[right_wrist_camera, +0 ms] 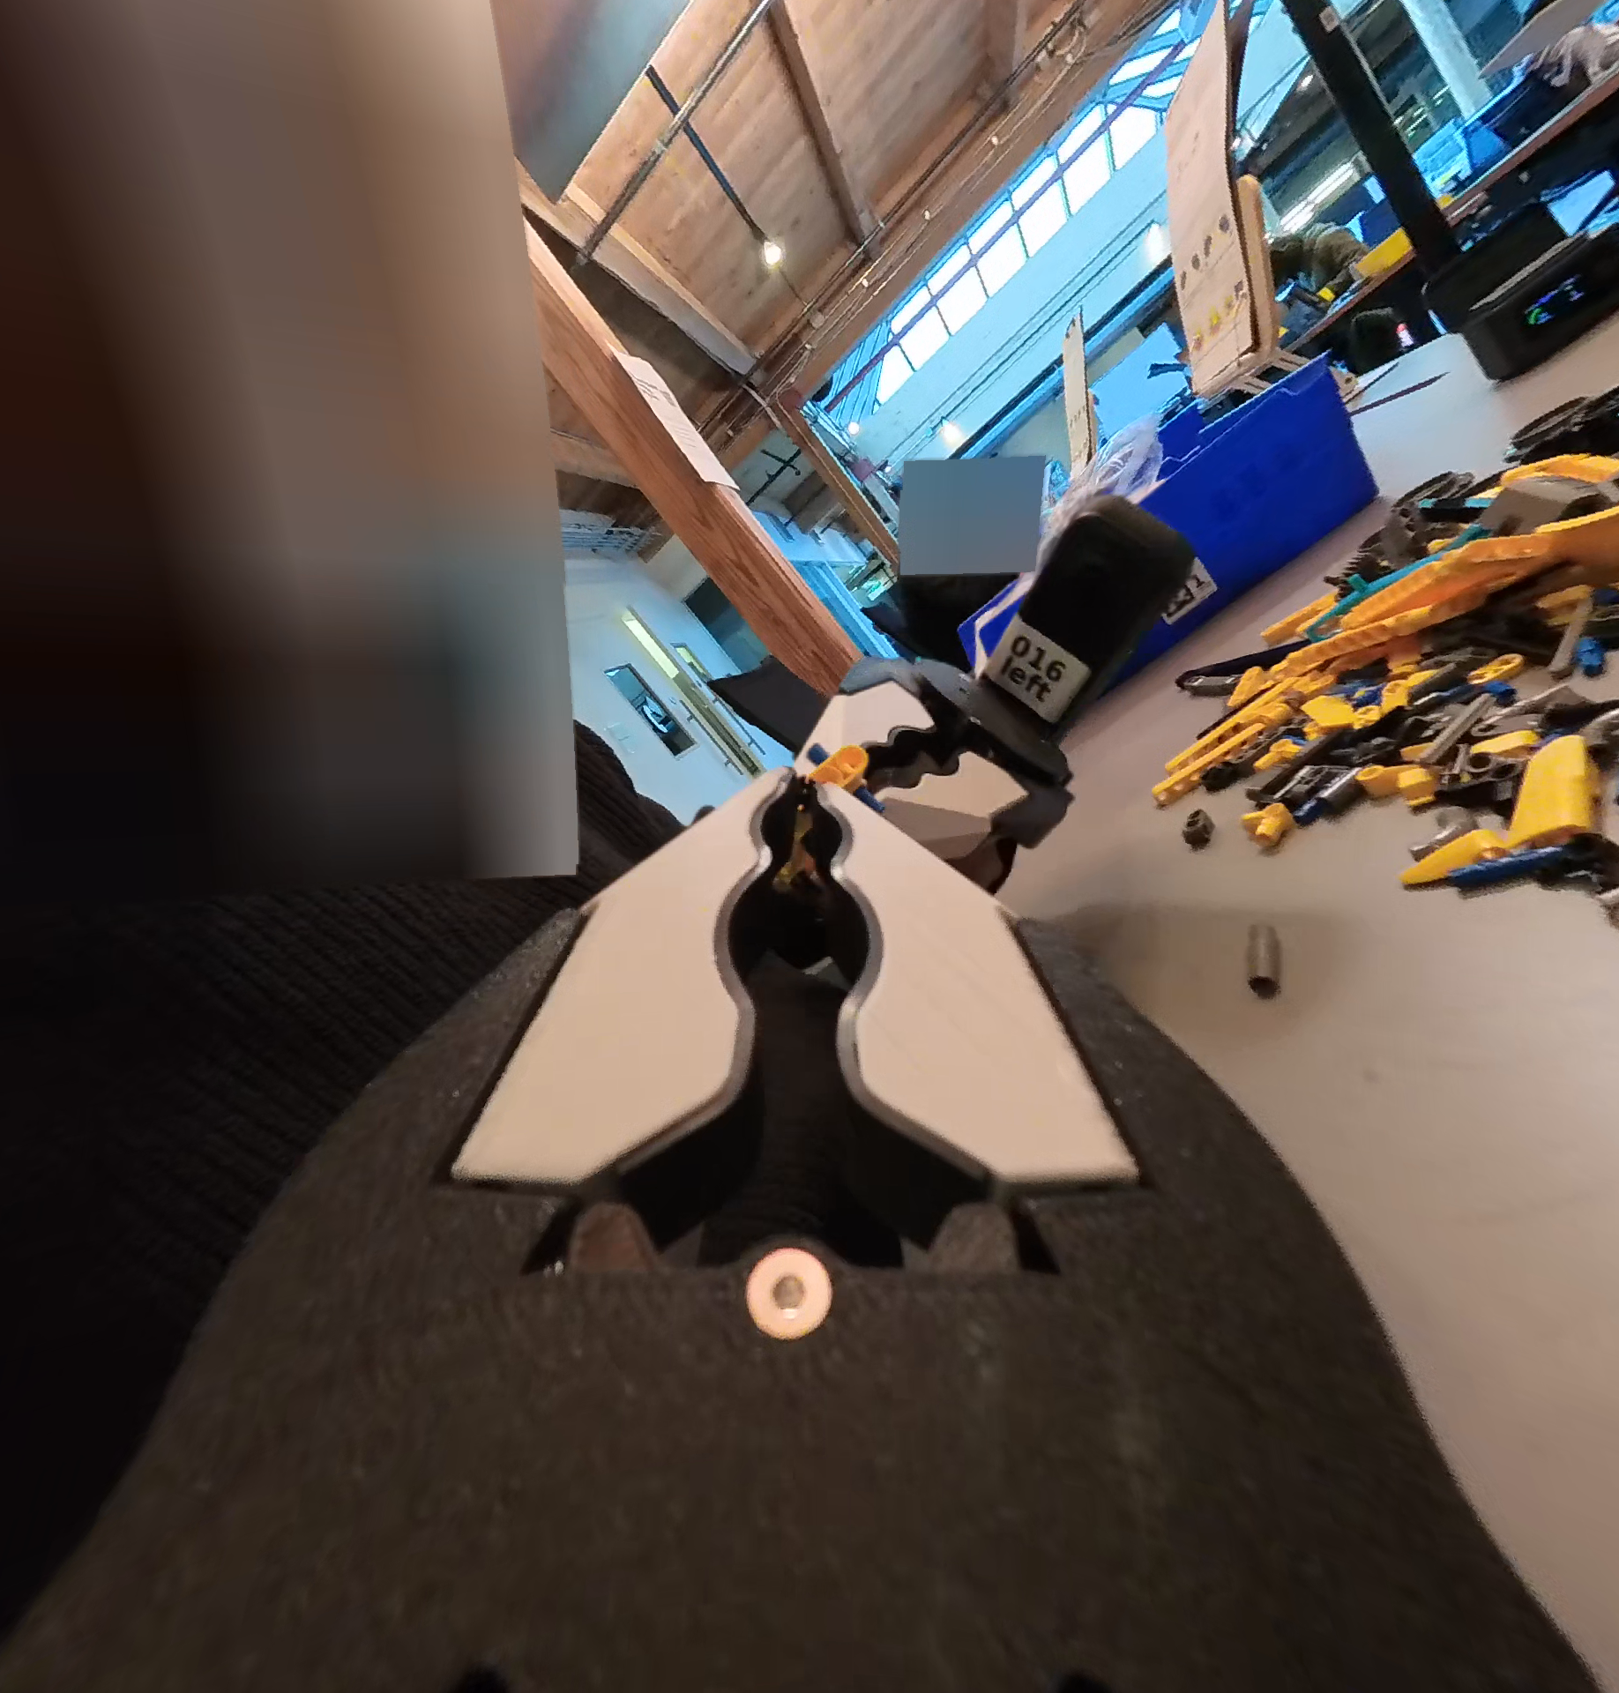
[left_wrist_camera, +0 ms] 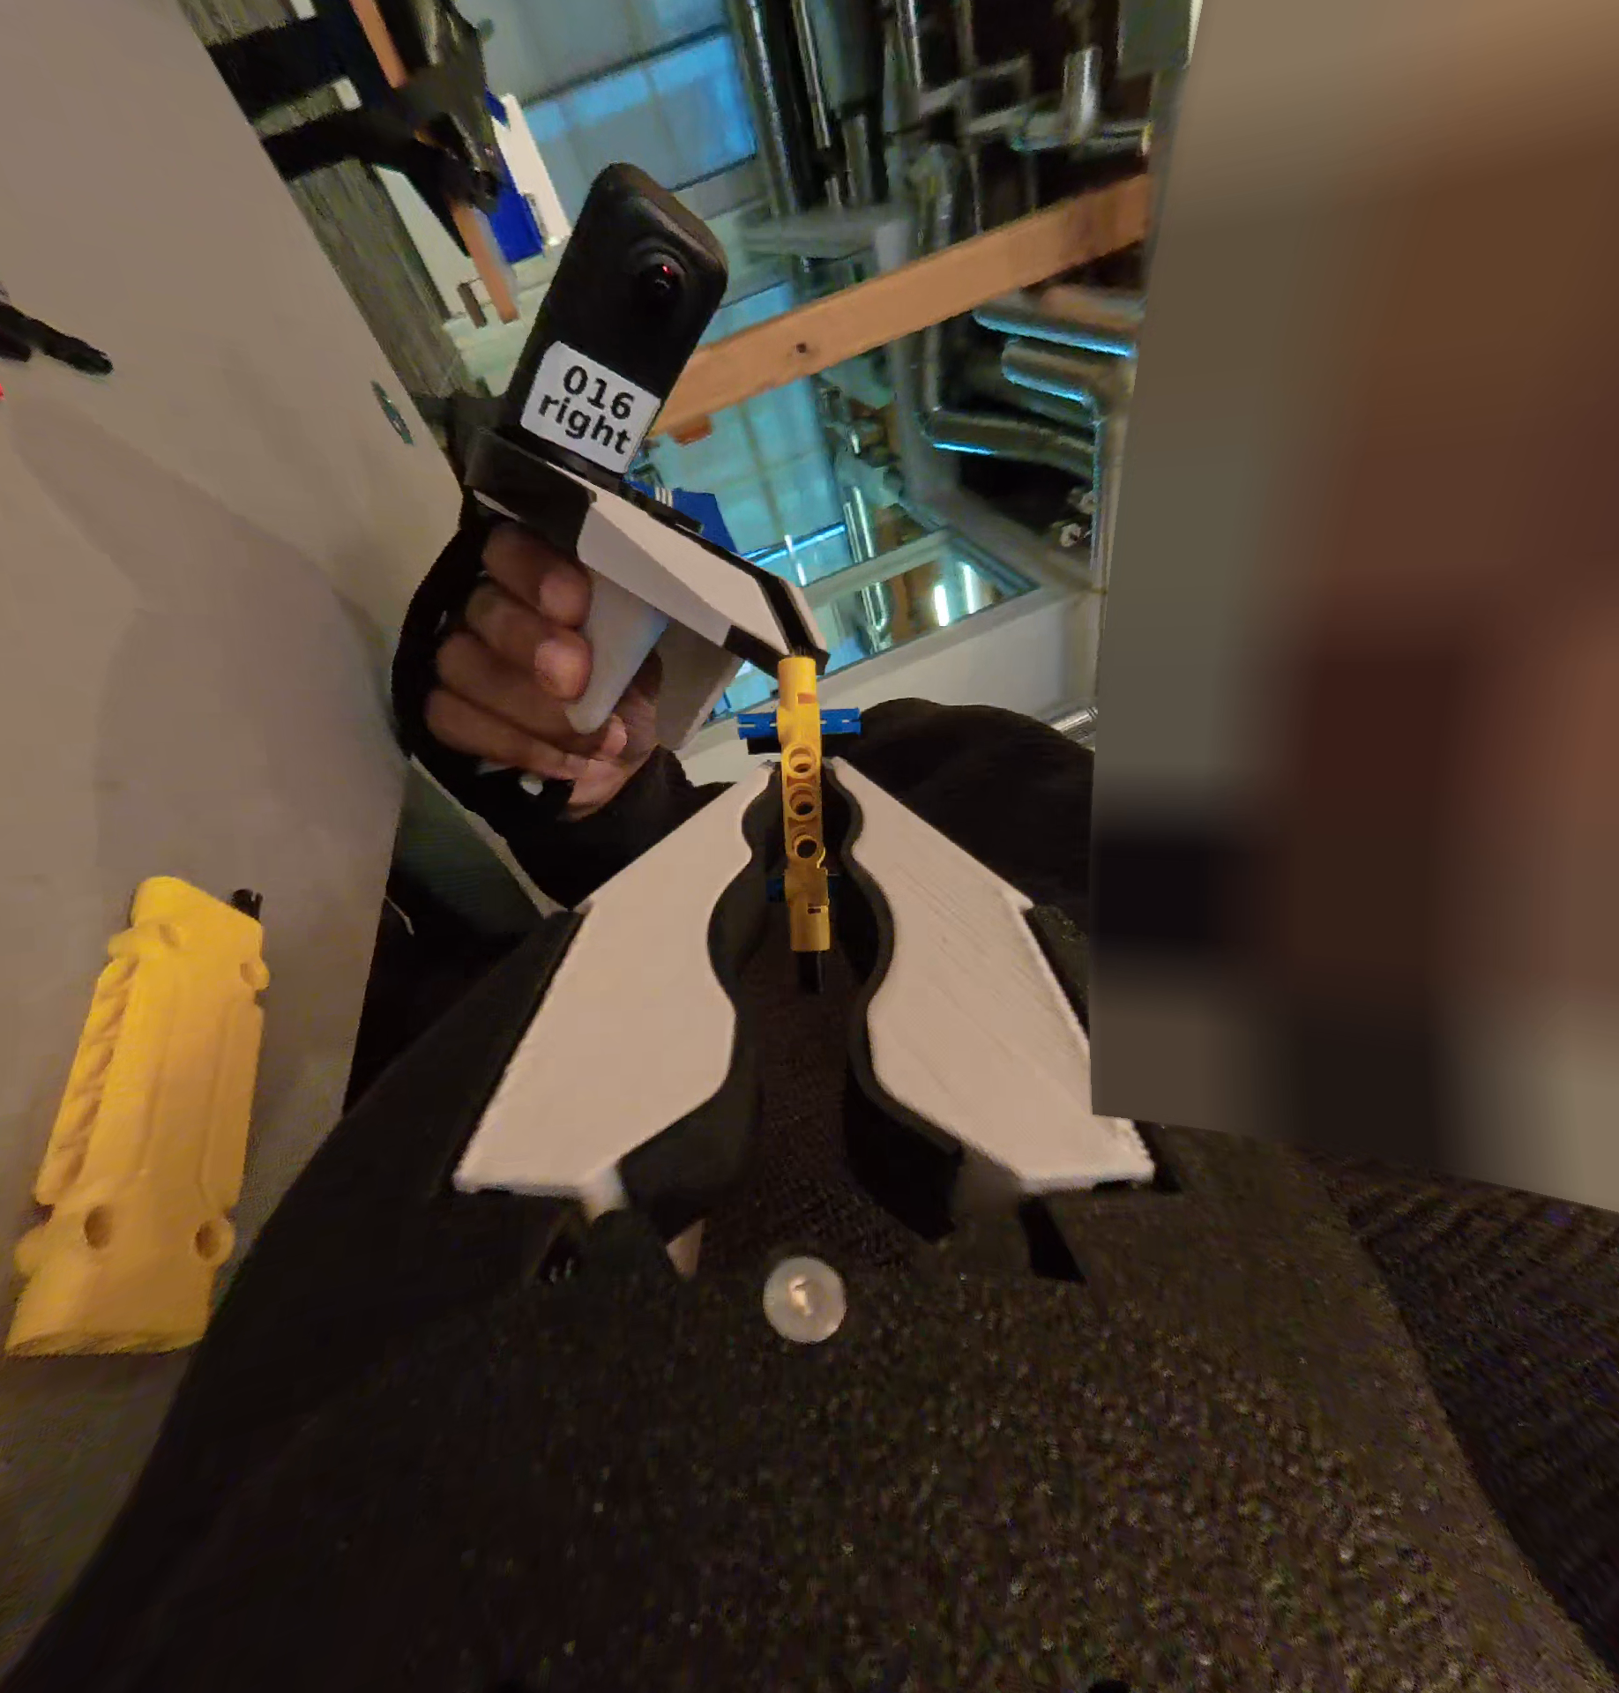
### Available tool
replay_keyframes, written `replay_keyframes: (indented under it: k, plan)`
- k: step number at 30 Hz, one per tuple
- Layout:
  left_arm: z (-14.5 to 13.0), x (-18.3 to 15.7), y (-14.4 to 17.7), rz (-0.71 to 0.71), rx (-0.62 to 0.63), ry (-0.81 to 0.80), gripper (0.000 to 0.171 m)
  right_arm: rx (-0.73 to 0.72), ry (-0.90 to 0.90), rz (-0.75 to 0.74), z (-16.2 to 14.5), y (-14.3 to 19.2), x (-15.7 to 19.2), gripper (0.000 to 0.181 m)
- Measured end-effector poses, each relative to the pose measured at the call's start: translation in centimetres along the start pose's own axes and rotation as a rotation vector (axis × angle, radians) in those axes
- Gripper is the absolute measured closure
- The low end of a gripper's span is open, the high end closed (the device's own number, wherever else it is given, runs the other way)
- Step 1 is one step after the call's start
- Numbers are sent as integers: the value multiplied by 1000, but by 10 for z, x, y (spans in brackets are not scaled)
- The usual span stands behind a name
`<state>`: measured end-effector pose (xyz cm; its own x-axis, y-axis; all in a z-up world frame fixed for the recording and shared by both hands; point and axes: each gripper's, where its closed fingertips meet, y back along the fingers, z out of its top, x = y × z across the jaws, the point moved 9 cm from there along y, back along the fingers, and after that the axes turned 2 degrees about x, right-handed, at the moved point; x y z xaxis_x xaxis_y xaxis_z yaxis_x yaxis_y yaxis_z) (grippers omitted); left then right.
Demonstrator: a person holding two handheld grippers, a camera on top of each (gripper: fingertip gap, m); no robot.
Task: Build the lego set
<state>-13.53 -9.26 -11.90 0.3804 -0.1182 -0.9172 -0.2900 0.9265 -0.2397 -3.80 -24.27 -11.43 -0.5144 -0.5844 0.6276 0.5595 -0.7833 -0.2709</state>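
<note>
A yellow perforated building-toy beam (left_wrist_camera: pixel 801 806) with blue pins (left_wrist_camera: pixel 838 724) across it is held in the air between both grippers. My left gripper (left_wrist_camera: pixel 801 770) is shut on the beam's middle, and a black pin sticks out of the beam's near end. My right gripper (left_wrist_camera: pixel 801 655), held by a hand (left_wrist_camera: pixel 522 660), pinches the beam's far end. In the right wrist view my right gripper (right_wrist_camera: pixel 801 792) is shut on that thin yellow end (right_wrist_camera: pixel 798 829). The left gripper (right_wrist_camera: pixel 829 765) comes in from the right, clamped on the same beam (right_wrist_camera: pixel 842 760).
A large yellow panel piece (left_wrist_camera: pixel 146 1118) lies on the grey table (left_wrist_camera: pixel 238 550) to the left. A pile of yellow, black and blue parts (right_wrist_camera: pixel 1429 687), a small grey connector (right_wrist_camera: pixel 1262 957), a blue bin (right_wrist_camera: pixel 1246 486) and a black device (right_wrist_camera: pixel 1539 302) are to the right. Only a small space, under 4 cm, lies between the two pairs of fingers.
</note>
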Motion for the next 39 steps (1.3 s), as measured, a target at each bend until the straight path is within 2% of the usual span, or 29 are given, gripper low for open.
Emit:
replay_keyframes:
  k: [2, 5, 9, 11, 12, 15, 18, 20, 23, 28, 34, 38, 39]
  plan:
    - [0, -2, 0, 28, 11, -34, 165, 23, 3, 10, 0, -1, 0, 181]
    - [3, -9, 5, 305, 29, -302, 166, 103, 77, -118, 1, 2, -4, 177]
    - [6, -26, 5, 550, -27, -647, 165, -61, 150, -182, 12, 7, -3, 174]
    - [5, -31, 5, 612, -102, -764, 165, -145, 165, -200, 15, 5, -4, 153]
    - [5, -32, 5, 625, -143, -794, 165, -166, 186, -223, 13, 0, -4, 149]
    - [2, -31, 4, 599, -238, -829, 165, -201, 257, -300, 7, -16, -5, 150]
    - [1, -30, 3, 555, -316, -814, 165, -317, 267, -293, 8, -24, -5, 152]
    - [-1, -28, 3, 557, -333, -814, 165, -336, 273, -264, 6, -27, -5, 177]
    - [-4, -28, 6, 578, -330, -836, 165, -316, 273, -260, 5, -29, -5, 178]
    - [-9, -28, 7, 610, -302, -913, 165, -177, 302, -258, -1, -48, -3, 155]
    - [-8, -31, 8, 620, -338, -947, 165, -220, 389, -322, 3, -49, 2, 156]
    - [-6, -30, 21, 577, -412, -889, 165, -323, 410, -424, 16, -39, 3, 147]
    - [-6, -29, 24, 583, -433, -873, 165, -351, 427, -493, 19, -35, 3, 147]
